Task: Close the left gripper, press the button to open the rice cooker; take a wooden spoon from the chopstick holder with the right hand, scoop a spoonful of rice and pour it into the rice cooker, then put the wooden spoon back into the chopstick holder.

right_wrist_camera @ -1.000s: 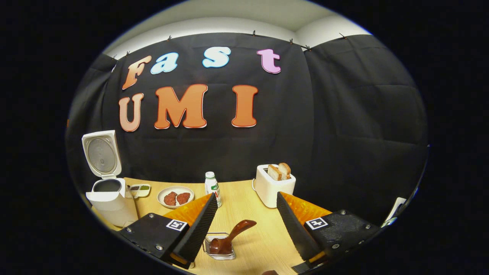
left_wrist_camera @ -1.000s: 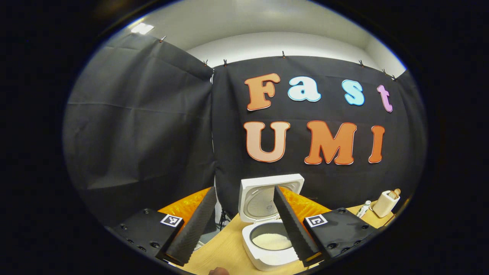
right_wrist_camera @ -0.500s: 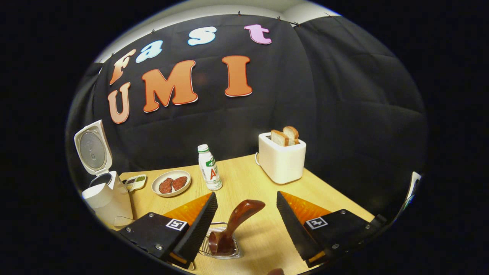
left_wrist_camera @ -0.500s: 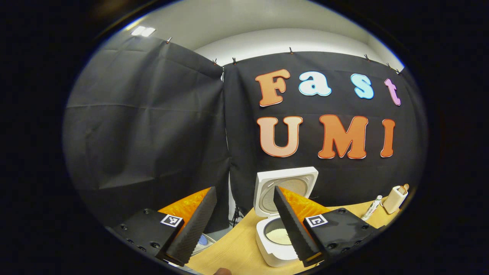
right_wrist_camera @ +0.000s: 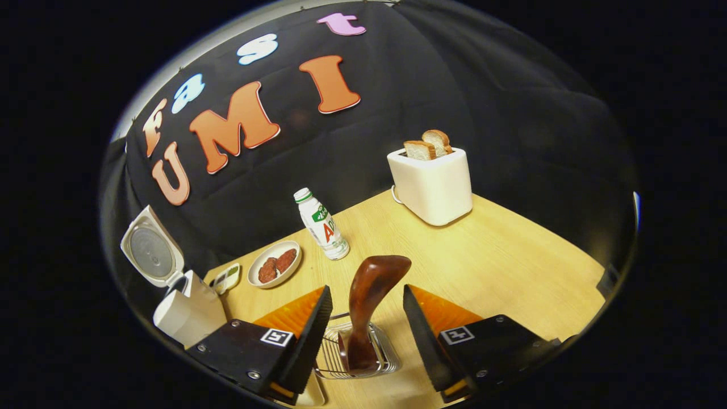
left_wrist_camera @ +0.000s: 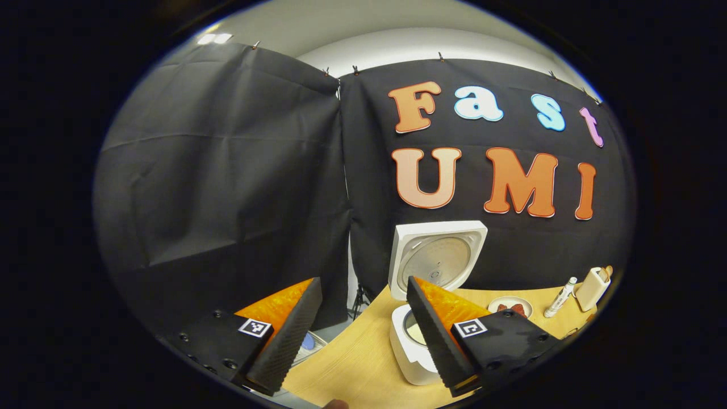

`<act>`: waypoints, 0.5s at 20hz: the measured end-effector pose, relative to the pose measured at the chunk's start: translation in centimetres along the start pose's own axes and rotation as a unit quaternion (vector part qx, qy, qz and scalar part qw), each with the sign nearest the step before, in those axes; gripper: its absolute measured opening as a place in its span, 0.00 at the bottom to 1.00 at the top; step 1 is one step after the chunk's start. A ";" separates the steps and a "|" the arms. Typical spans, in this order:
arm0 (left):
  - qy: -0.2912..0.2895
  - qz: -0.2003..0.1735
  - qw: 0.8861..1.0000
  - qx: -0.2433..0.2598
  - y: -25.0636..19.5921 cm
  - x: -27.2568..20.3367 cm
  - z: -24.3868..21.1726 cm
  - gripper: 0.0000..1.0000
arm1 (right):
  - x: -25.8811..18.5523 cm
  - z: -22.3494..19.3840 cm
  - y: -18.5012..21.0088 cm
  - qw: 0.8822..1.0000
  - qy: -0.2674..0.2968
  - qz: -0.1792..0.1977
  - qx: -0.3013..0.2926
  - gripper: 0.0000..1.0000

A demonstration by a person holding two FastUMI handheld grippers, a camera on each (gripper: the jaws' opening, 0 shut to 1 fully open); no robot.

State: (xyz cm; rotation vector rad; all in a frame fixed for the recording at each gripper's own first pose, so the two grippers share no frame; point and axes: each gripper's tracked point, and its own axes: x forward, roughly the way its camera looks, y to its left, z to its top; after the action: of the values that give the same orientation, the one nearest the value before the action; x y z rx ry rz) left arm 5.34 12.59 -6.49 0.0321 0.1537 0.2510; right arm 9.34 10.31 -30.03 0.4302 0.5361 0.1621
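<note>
Wooden spoon (right_wrist_camera: pixel 369 307) between spread right tongs (right_wrist_camera: pixel 363 335), untouched

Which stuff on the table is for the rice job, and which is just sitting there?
For the job:
rice cooker, lid up
wooden spoon
wire holder the spoon stands in
right claw, open around the spoon

Just sitting there:
toaster with bread
bottle
plate of meat
small sauce tray
</note>
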 end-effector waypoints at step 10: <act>-0.007 0.013 0.999 0.042 0.5 0.5 0.0 1.00 | 1.1 0.1 0.5 0.996 0.031 0.021 0.076 0.19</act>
State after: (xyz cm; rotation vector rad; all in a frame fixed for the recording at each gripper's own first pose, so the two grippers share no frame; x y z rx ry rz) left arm 5.68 13.20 -6.50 0.1184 0.1505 0.2702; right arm 10.36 11.01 -30.23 0.5861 0.6020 0.1757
